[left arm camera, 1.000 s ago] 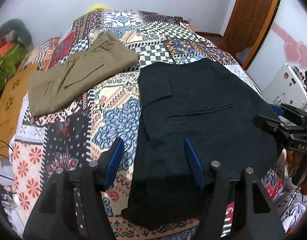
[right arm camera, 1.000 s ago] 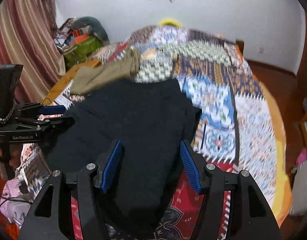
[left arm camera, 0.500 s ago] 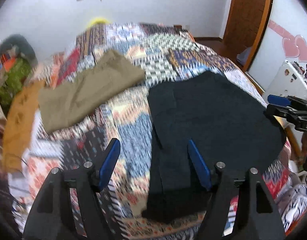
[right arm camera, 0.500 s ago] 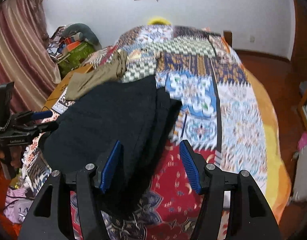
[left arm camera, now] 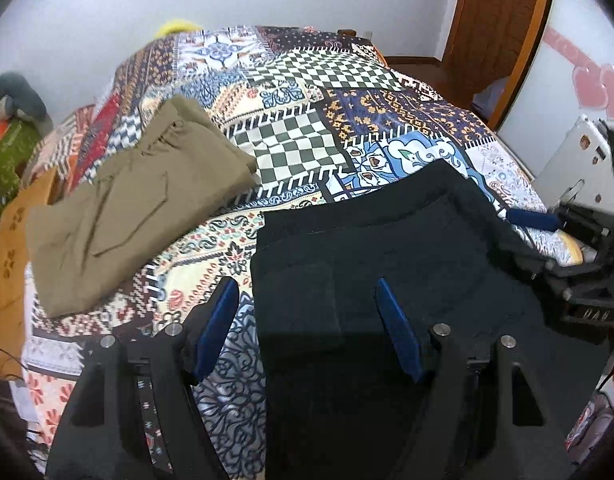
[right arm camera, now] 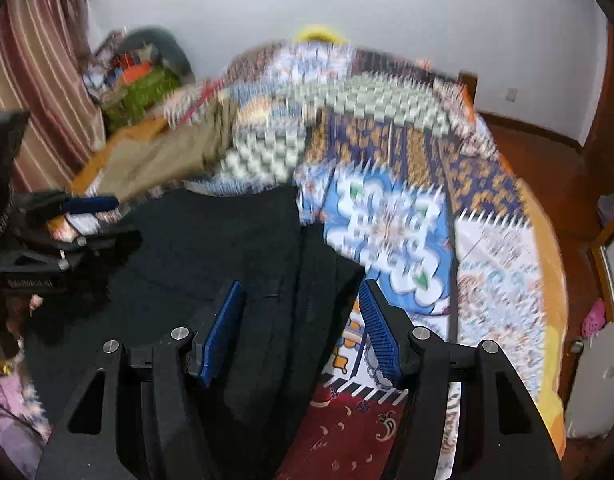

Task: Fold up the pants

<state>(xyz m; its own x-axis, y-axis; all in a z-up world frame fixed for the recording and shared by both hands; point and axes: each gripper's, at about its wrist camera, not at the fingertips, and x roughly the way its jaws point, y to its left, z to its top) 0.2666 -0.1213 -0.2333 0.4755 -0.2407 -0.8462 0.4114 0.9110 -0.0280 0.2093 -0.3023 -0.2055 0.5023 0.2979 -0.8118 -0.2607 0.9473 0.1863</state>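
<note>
Black pants [left arm camera: 387, 264] lie folded on the patchwork bedspread [left arm camera: 299, 128], near the bed's front edge. My left gripper [left arm camera: 307, 328] is open and empty, hovering over their left edge. My right gripper [right arm camera: 299, 328] is open and empty over the pants' [right arm camera: 211, 240] right edge. The right wrist view is blurred. Each gripper also shows at the side of the other's view: the right one [left arm camera: 547, 236] at the pants' far right, the left one [right arm camera: 79, 220] at their left.
Folded olive pants [left arm camera: 131, 200] lie on the left of the bed. A pile of coloured things [right arm camera: 139, 80] sits at the head-left corner by a striped curtain [right arm camera: 43, 64]. A wooden door [left arm camera: 499, 20] stands at right, a white case [left arm camera: 575, 168] beside the bed.
Both grippers have swung and shifted over the black pants, with the left one lower and closer. Both stayed open. The pants look more compact than one second ago.
</note>
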